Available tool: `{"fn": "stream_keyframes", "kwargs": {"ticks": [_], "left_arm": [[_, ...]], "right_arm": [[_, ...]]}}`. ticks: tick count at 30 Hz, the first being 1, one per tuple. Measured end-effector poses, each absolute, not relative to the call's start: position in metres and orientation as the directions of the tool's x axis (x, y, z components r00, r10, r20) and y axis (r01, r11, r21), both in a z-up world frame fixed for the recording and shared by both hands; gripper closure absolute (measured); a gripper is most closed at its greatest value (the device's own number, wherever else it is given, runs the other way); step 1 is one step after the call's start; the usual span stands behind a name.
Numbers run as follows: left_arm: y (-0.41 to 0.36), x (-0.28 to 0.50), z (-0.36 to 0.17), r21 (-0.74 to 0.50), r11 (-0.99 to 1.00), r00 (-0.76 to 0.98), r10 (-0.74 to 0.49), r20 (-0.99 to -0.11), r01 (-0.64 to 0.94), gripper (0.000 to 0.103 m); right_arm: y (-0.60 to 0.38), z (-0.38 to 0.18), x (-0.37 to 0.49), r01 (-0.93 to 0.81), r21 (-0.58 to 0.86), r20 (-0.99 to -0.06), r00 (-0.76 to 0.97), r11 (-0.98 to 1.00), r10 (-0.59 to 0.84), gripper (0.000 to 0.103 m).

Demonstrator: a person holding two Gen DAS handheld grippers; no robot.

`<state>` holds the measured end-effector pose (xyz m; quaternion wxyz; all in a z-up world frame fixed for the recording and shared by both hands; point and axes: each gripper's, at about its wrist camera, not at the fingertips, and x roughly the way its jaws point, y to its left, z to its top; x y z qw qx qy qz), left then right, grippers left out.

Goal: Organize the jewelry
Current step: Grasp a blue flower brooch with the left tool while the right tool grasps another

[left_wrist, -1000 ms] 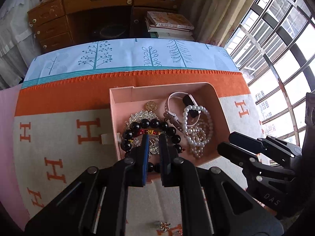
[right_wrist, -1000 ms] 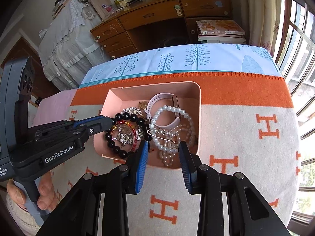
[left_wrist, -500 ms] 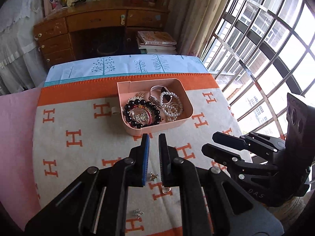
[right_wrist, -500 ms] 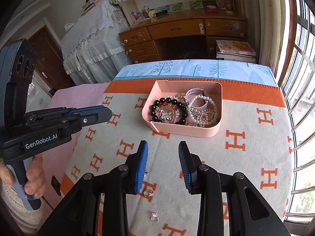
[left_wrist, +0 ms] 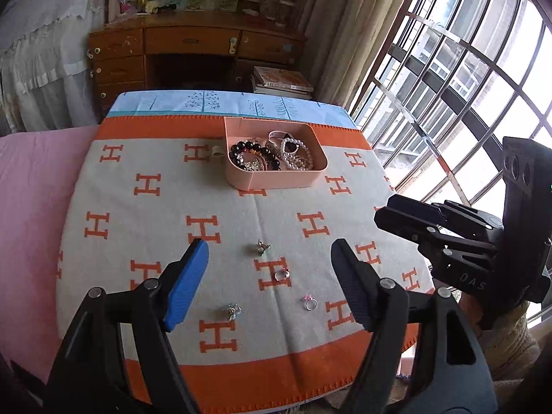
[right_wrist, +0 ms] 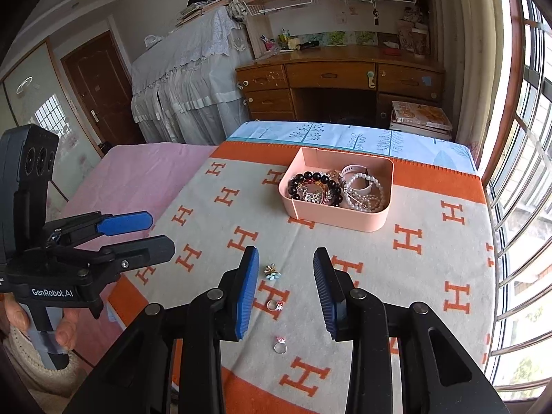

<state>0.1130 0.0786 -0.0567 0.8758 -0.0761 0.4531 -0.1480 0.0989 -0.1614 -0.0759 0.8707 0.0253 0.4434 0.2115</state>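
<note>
A pink tray (left_wrist: 276, 180) (right_wrist: 339, 215) at the far middle of the blanket holds a black bead bracelet (left_wrist: 241, 148) (right_wrist: 303, 179), pearl strands (left_wrist: 296, 158) (right_wrist: 365, 193) and other pieces. Several small rings and charms lie loose on the near blanket: a charm (left_wrist: 263, 246) (right_wrist: 272, 272), a ring (left_wrist: 281, 274) (right_wrist: 275, 305), a pink-stone ring (left_wrist: 309, 303) (right_wrist: 280, 345) and a silver charm (left_wrist: 234, 310). My left gripper (left_wrist: 269, 288) (right_wrist: 138, 233) is wide open and empty above them. My right gripper (right_wrist: 285, 293) (left_wrist: 390, 210) is open and empty, near the loose rings.
An orange-and-cream H-pattern blanket (left_wrist: 145, 186) covers the table, with a pink cloth (left_wrist: 31, 186) to the left and a blue tree-print cloth (left_wrist: 214, 103) at the far edge. A wooden desk (right_wrist: 331, 82) stands behind. Barred windows (left_wrist: 448, 79) are on the right.
Both grippers have pulled back from the tray toward the near edge and risen. My left gripper has gone from nearly shut to wide open. The loose rings have come into view.
</note>
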Motion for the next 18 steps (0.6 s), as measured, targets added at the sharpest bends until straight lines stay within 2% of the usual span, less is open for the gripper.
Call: {"fn": "stream_keyframes", "kwargs": {"ticks": [4,6,14,18], "left_arm": [[0.082,0.098,-0.079,-0.328,0.927,0.532,-0.372,-0.761,0.179,0.032],[0.079,0.094,-0.093,-0.321,0.933,0.518,-0.359,-0.776,0.165,0.032],[0.083,0.08,-0.149,-0.19,0.982,0.537,-0.16,-0.828,0.001,0.032],[0.083,0.075,-0.172,-0.178,0.983,0.534,-0.126,-0.836,-0.047,0.032]], "right_arm": [[-0.162,-0.083,0.093,-0.352,0.227,-0.766,0.511,0.908,0.389,0.069],[-0.162,-0.093,0.097,-0.35,0.233,-0.771,0.502,0.907,0.392,0.069],[-0.156,-0.139,0.104,-0.375,0.179,-0.796,0.488,0.91,0.358,0.069],[-0.143,-0.164,0.111,-0.421,0.153,-0.8,0.479,0.894,0.362,0.069]]}}
